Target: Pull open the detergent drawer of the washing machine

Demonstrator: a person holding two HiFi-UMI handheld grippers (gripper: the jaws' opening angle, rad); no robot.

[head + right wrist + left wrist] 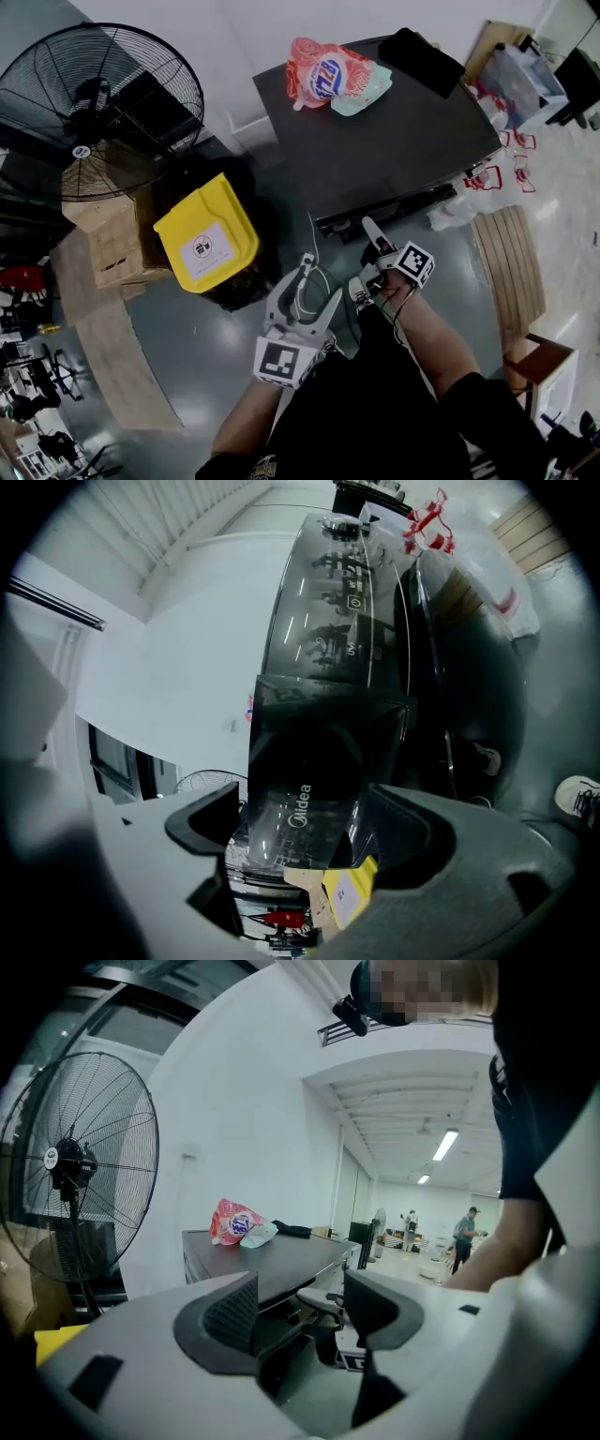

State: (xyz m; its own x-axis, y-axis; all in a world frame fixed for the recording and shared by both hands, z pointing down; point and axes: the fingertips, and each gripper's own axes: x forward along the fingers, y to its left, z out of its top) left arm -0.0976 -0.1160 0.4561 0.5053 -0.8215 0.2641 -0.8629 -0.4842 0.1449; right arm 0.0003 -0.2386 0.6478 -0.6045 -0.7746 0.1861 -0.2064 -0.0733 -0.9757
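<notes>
Head view, looking steeply down.

- Washing machine [394, 141]: dark flat top, filling the frame from centre to 1 o'clock. Its front edge faces the person at 6 o'clock.
- Pedestal fan [94, 103]: at 10 o'clock of the frame, well apart from the machine. Black wire cage.
- Cardboard boxes [108, 239]: stacked at 9 o'clock, below the fan.
- Yellow-lidded bin [208, 246]: just beside the boxes, at 8 o'clock of the machine. White label on the lid.
- Detergent bag [323, 73]: pink and red, lying on the machine's top near its back corner at 11 o'clock. A teal item [364, 94] touches it at 4 o'clock. A black item [427, 58] lies near the back edge at 1 o'clock.
- Detergent drawer [314, 771]: a dark glossy front lettered "Midea", at the end of the machine's control strip. In the right gripper view it fills the gap between the jaws. Whether it stands out from the front, cannot tell.
- Right hand-held gripper [370, 258]: at the machine's front edge, tips pointing to 12 o'clock. Jaws spread wide, with the drawer front seen behind them; no grip on it is visible.
- Left hand-held gripper [314, 286]: at 7 o'clock of the right one, held back from the machine. Jaws wide apart, nothing held. Its own view looks across the machine's top to the detergent bag.
</notes>
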